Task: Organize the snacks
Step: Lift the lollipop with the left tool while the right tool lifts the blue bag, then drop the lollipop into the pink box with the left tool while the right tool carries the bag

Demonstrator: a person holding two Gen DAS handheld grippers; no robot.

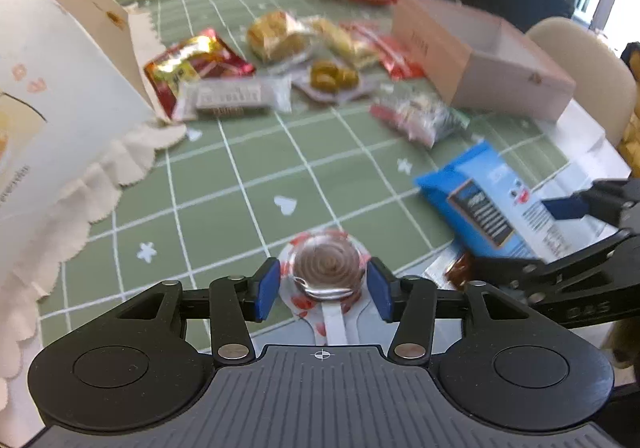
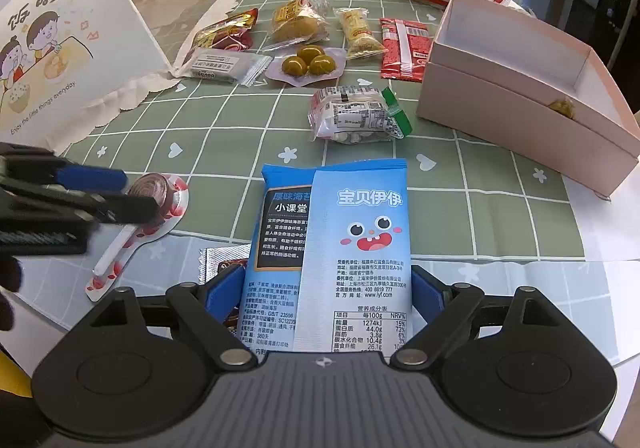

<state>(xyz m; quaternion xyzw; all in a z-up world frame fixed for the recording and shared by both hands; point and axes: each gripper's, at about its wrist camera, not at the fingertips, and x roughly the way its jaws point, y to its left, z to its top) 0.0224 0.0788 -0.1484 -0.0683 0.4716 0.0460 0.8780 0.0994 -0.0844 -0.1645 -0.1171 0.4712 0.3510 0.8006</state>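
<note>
Both tools open: left [image 1: 324, 290] around lollipop [image 1: 330, 262], right [image 2: 326, 294] around blue packet [image 2: 352, 248] at tablecloth edge [image 2: 500, 258].

Green checked tablecloth [image 2: 224, 120]: scattered snack packets [image 2: 356, 120], pink box [image 2: 500, 108].

Blue seaweed packet [image 2: 352, 248] between open jaws

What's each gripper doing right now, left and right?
Left gripper: open, straddling the jelly cup, pads not pressing.
Right gripper: open around the blue seaweed packet.
</note>
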